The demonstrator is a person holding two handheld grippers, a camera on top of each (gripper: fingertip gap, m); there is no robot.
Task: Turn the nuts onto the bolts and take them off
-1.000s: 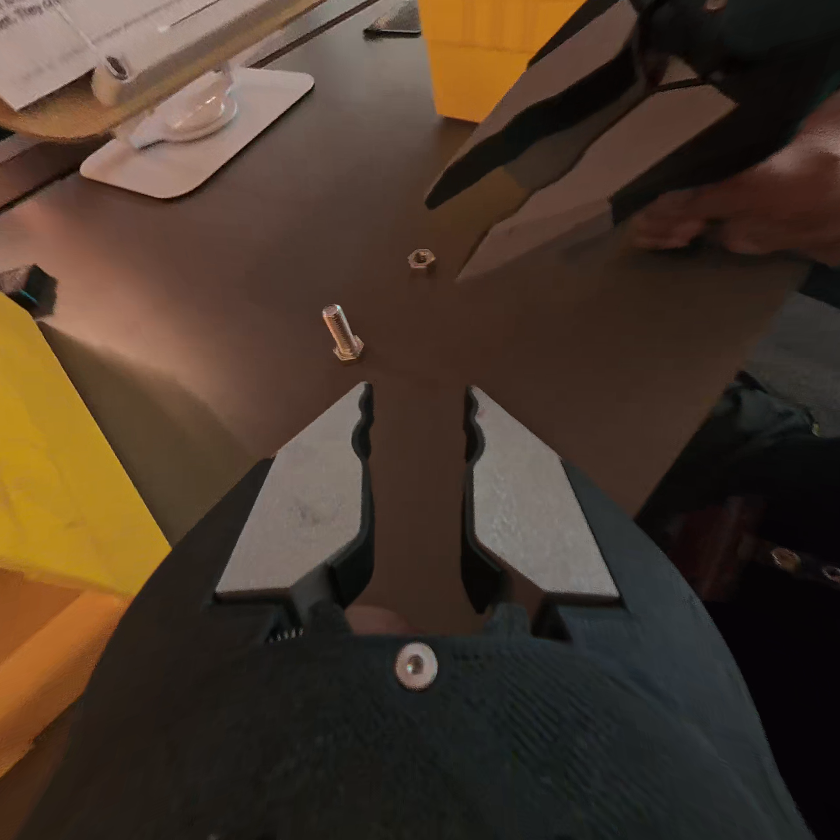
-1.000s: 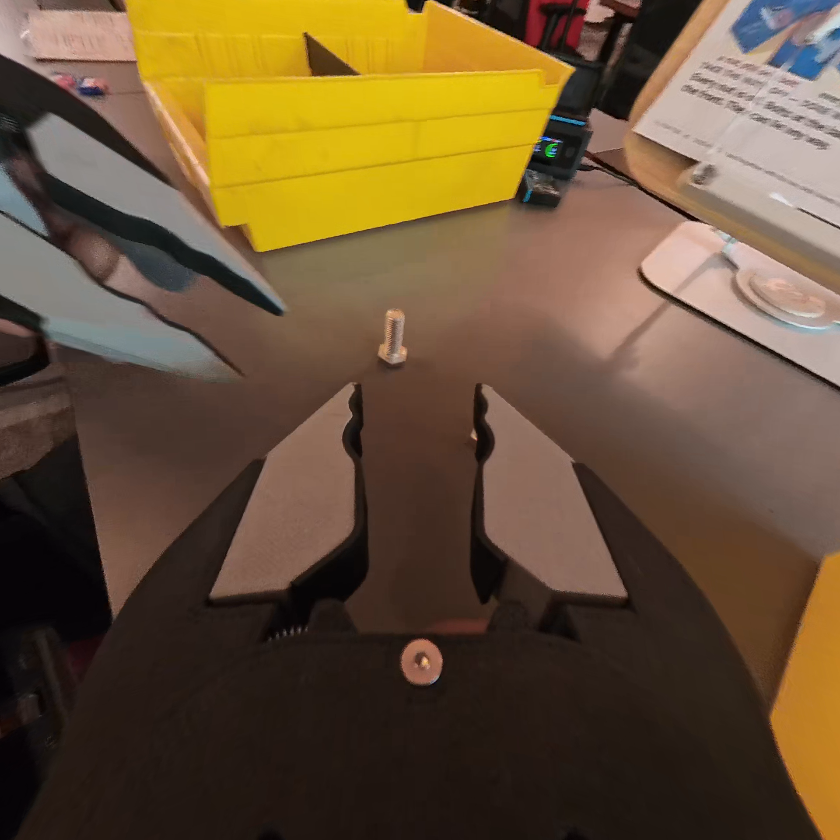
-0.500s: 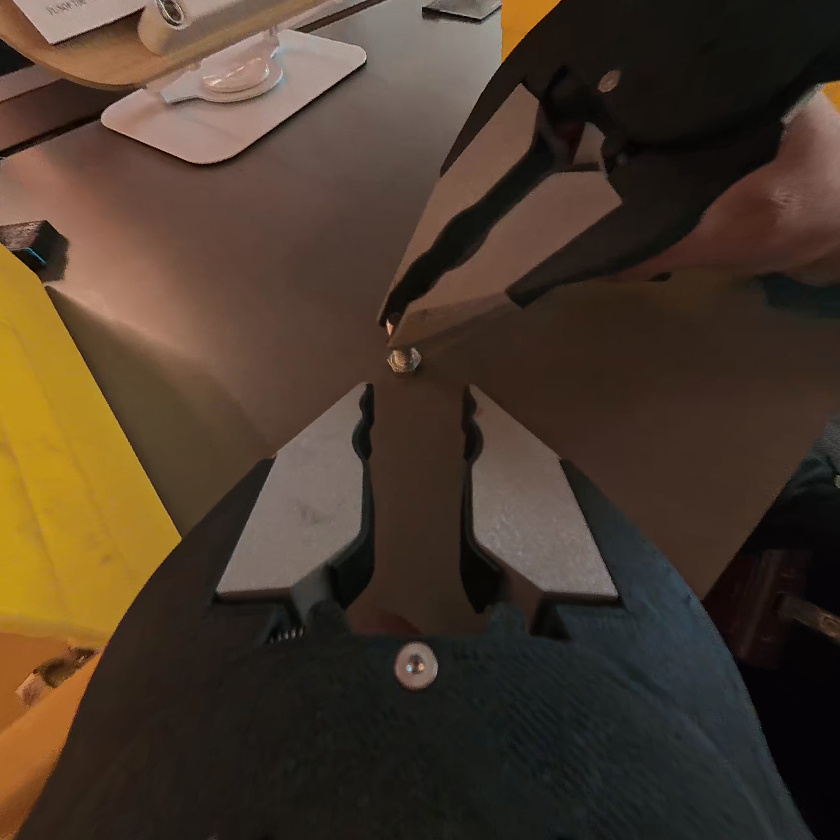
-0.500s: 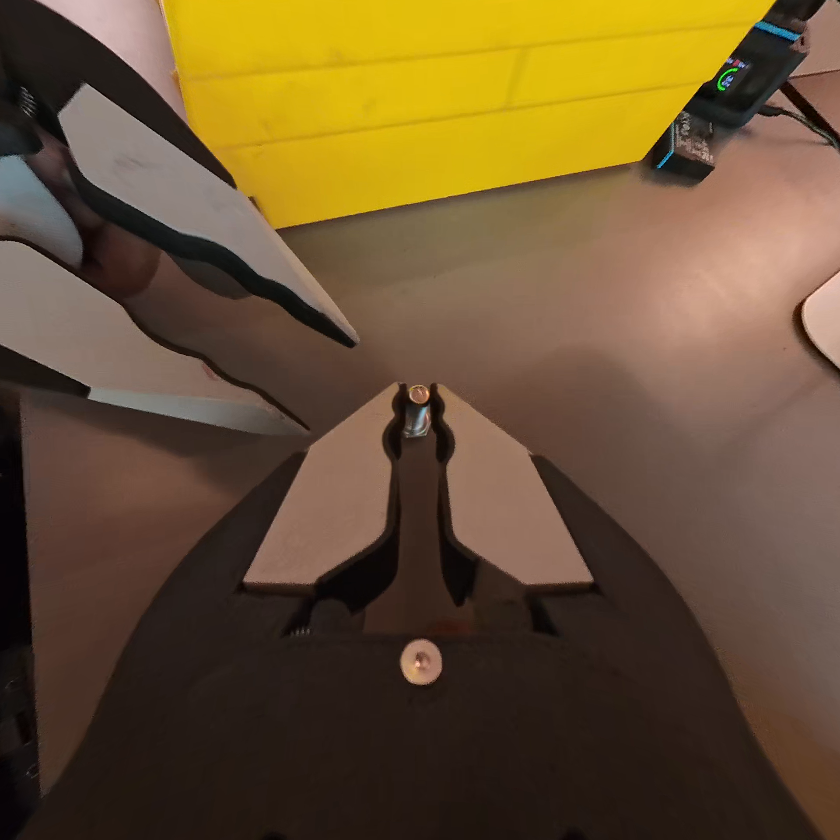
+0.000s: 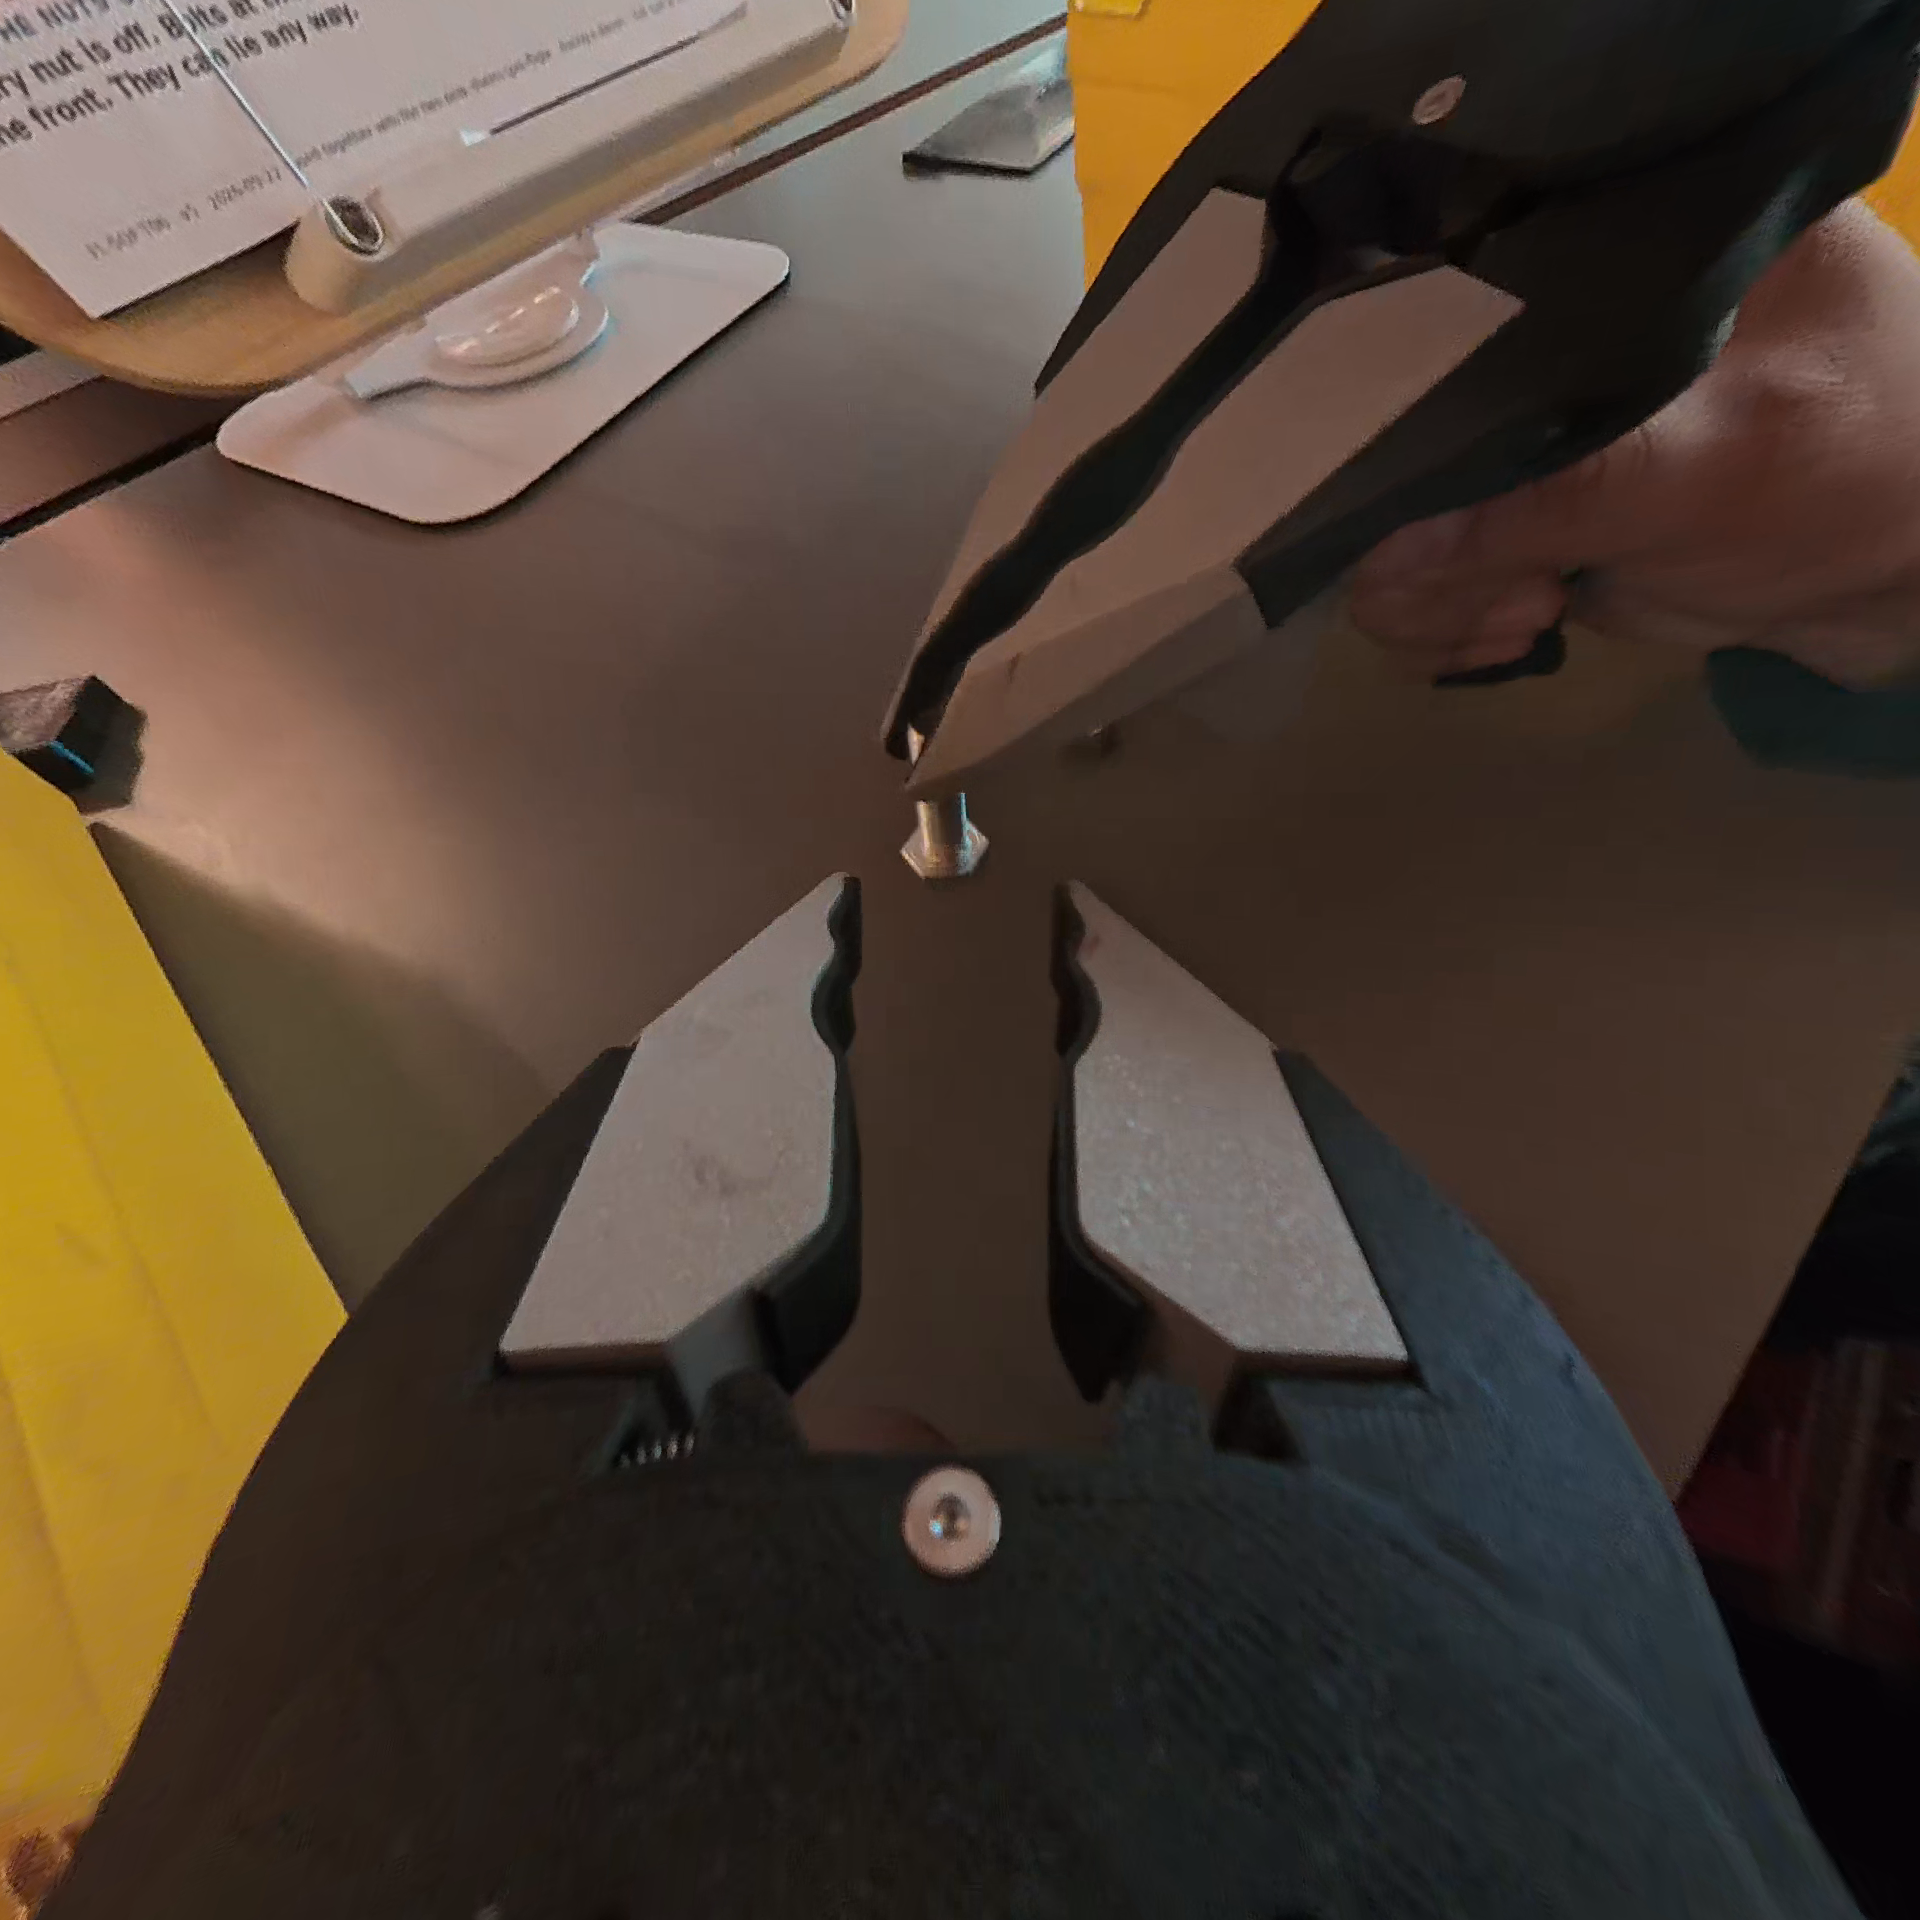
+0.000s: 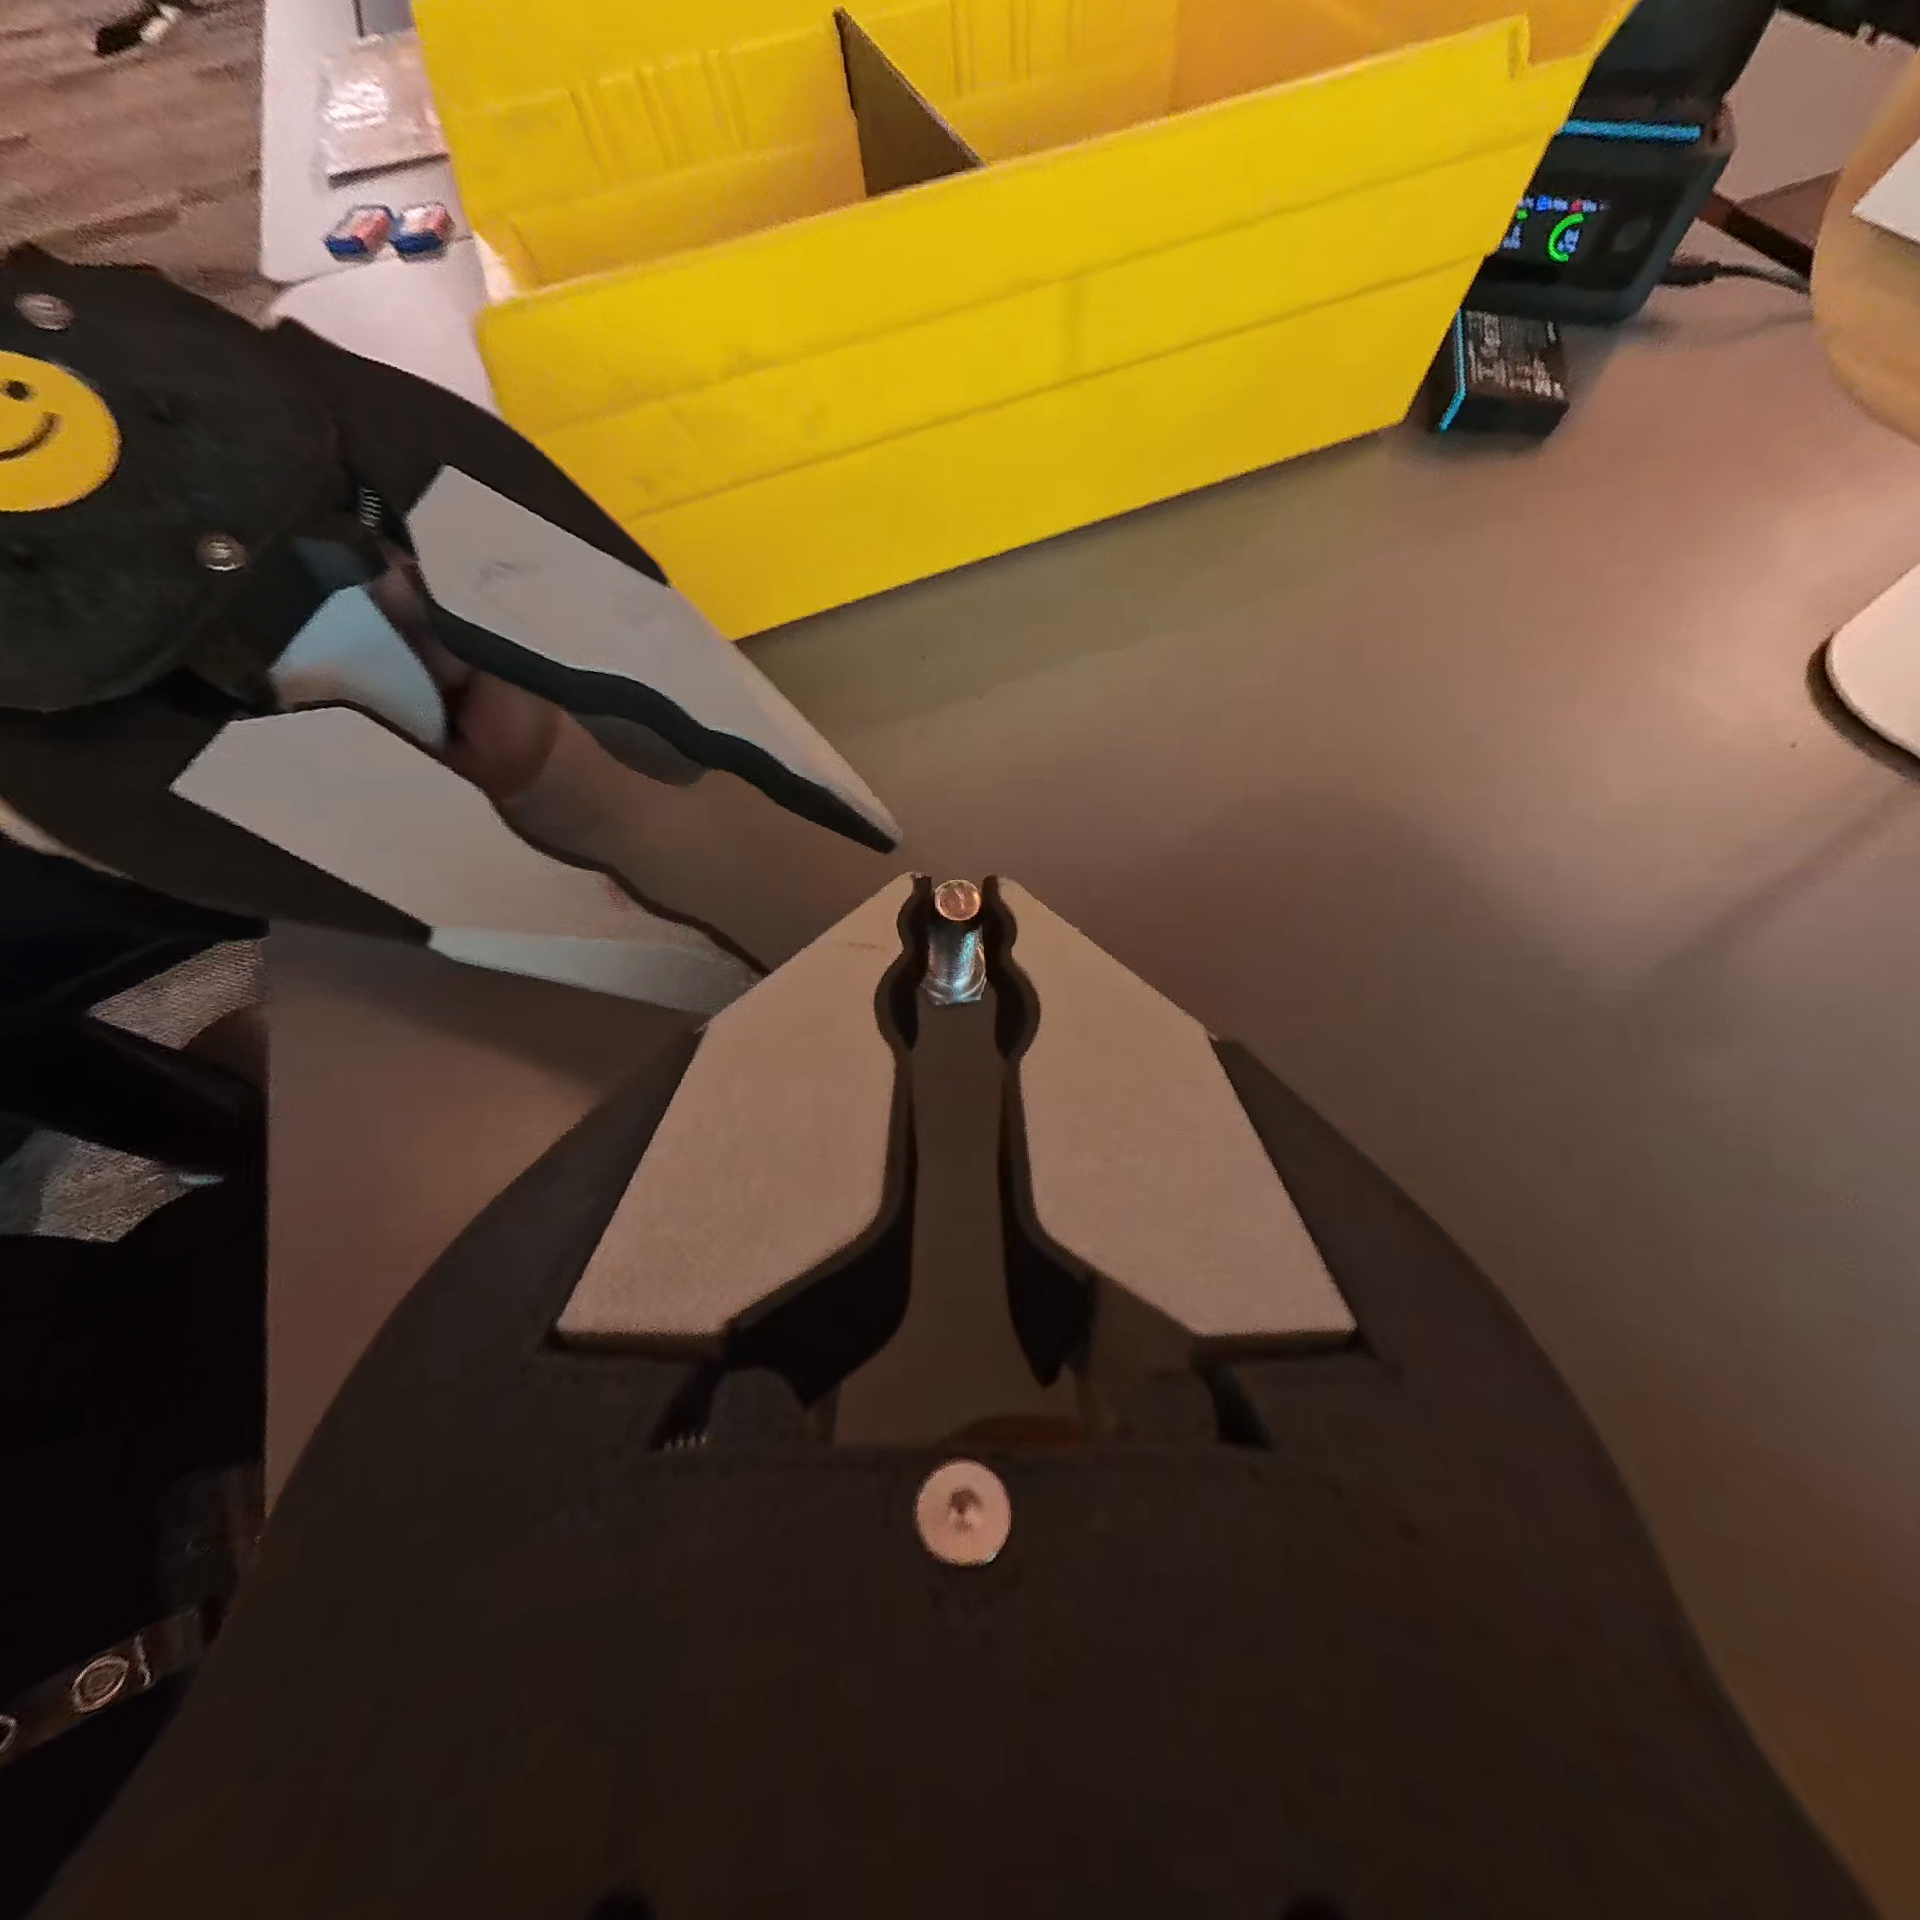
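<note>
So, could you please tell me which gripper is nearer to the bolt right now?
Right. The right gripper is shut on the bolt, holding its shank. The left gripper is open just short of the bolt's head, not touching.

Silver hex bolt [image 6: 956,951] upright, head down

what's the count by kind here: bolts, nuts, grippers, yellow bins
bolts: 1, the bolt, pinched in the right gripper
nuts: 1, the nut, half hidden on the table behind that gripper
grippers: 2, the right gripper and the open left gripper
yellow bins: 2, the near bin and the far bin
total: 6
</note>
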